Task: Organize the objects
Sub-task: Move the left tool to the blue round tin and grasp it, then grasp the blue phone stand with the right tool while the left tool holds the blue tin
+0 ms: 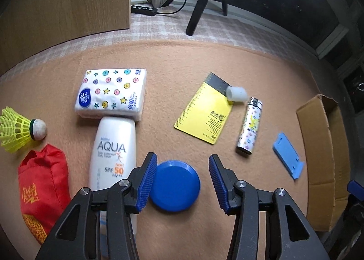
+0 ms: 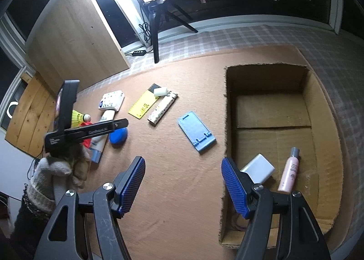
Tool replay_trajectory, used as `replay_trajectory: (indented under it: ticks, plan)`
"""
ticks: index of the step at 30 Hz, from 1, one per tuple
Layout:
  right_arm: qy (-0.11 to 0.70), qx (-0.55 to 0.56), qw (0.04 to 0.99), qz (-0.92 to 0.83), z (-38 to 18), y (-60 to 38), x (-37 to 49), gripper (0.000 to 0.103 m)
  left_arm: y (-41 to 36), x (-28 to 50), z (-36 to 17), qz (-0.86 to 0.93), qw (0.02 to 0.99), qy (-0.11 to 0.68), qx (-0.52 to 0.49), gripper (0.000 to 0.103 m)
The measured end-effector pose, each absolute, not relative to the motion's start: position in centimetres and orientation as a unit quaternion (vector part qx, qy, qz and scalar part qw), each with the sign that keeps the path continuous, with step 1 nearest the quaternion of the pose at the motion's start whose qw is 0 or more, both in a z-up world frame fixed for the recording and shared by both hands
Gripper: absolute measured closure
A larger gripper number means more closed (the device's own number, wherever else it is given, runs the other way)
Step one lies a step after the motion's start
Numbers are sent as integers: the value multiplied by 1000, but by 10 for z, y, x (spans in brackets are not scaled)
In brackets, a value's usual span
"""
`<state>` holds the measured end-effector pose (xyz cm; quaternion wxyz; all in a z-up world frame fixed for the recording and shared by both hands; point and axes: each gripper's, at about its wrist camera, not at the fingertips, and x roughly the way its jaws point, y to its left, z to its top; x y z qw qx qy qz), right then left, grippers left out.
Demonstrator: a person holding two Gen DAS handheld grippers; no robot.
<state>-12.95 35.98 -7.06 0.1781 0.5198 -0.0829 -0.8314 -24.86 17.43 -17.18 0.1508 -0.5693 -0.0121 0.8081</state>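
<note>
My left gripper (image 1: 183,161) is open, low over the tan mat, its jaws on either side of a round blue lid (image 1: 174,186) without touching it. A white AQUA sunscreen bottle (image 1: 113,153) lies just left, a tissue pack (image 1: 111,93) beyond it. My right gripper (image 2: 183,166) is open and empty, hovering at the left wall of a cardboard box (image 2: 327,110). The box holds a white block (image 2: 258,168) and a pink bottle (image 2: 289,172). The left gripper shows from the side in the right wrist view (image 2: 124,123), above the blue lid (image 2: 118,137).
On the mat lie a yellow shuttlecock (image 1: 20,129), a red pouch (image 1: 43,189), a yellow ruler card (image 1: 206,114), a white cap (image 1: 236,94), a patterned lighter (image 1: 249,129) and a blue phone stand (image 2: 196,131). A tripod (image 2: 155,30) and a wooden panel (image 2: 77,39) stand behind.
</note>
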Motion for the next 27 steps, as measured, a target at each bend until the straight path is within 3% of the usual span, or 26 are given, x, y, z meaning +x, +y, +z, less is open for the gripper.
replay_trajectory:
  ticks: [6, 17, 27]
  plan:
    - [-94, 529, 189, -822, -75, 350, -147, 37, 170, -254, -184, 803, 148, -11, -577, 62]
    - [-93, 564, 224, -790, -93, 317, -191, 37, 178, -215, -181, 800, 182, 10, -571, 62]
    - [-27, 589, 186, -786, -127, 294, -229, 37, 175, -160, -179, 800, 204, 17, -565, 61]
